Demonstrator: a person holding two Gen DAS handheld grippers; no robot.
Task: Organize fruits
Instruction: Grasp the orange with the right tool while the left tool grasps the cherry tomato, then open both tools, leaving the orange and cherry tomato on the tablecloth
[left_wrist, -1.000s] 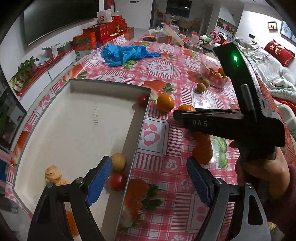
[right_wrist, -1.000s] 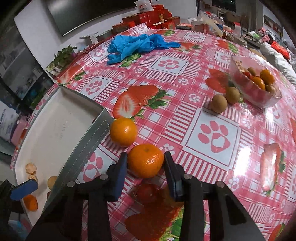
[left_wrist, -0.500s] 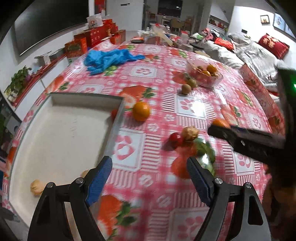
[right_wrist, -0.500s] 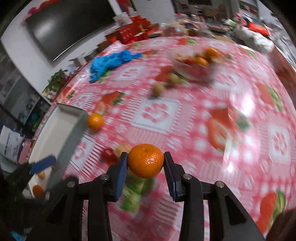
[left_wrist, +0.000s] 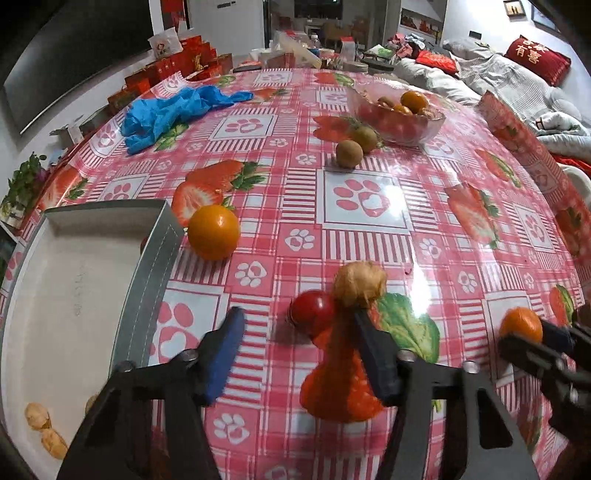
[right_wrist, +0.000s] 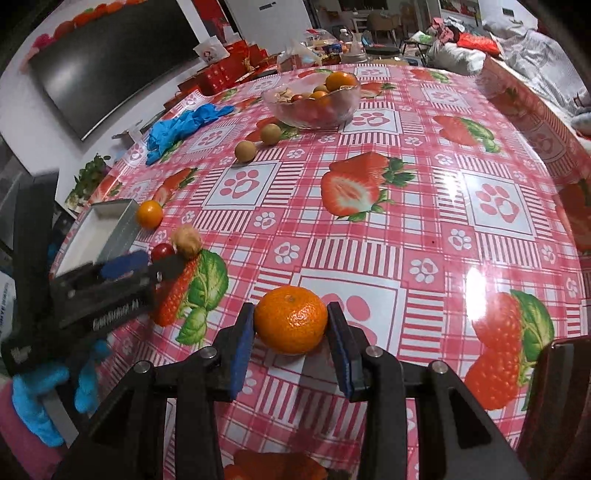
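Our right gripper is clamped on a mandarin, both blue pads pressed against its sides; the fruit sits between the fingertips above the strawberry-print tablecloth, though we cannot tell whether it touches the cloth or hangs just over it; in the left wrist view the same mandarin shows at the far right, caught in the tips of that gripper.

Our left gripper stands wide open and holds nothing; its blue left pad is apart from every fruit; its right finger lies just beside a cherry tomato and a walnut, which touch each other on the cloth; we cannot tell whether the finger touches the walnut.

A loose orange rests just beside the corner of the grey tray; the tray holds a few walnut pieces near its close end; two kiwis lie near the glass bowl, which holds oranges and small red fruit; blue gloves lie crumpled well apart at the far left of the table.
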